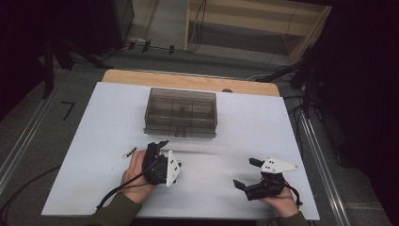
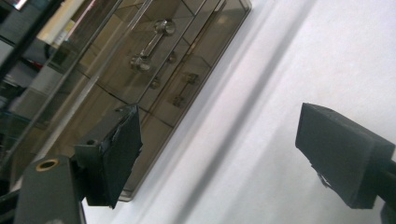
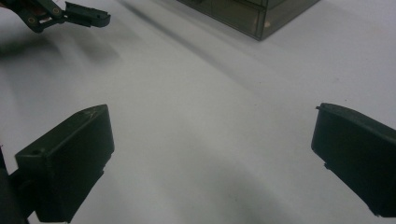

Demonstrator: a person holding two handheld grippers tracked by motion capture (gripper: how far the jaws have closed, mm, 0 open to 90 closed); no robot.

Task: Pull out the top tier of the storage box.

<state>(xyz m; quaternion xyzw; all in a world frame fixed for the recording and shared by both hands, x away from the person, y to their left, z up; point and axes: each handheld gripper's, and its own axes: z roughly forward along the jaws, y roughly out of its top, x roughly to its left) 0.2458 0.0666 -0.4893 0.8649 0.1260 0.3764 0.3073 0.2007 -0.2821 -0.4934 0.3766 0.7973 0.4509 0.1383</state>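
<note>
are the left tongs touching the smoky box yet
Apart. In the high view the left tongs sit nearer the person than the box, with a strip of white table between them. They stand open, holding nothing.

A white sheet [image 1: 244,136] covers most of the tabletop [image 1: 188,80], whose bare wooden edge shows along the far side. A smoky, see-through plastic box [image 1: 181,112] with its lid closed stands on the sheet toward the far middle (inner dividers and small metal parts are visible through the lid). A small metal clip [image 1: 129,153] lies on the sheet near the left front. Cables [image 1: 197,28] trail over the grey floor [image 1: 37,122] beyond the tabletop.
</note>
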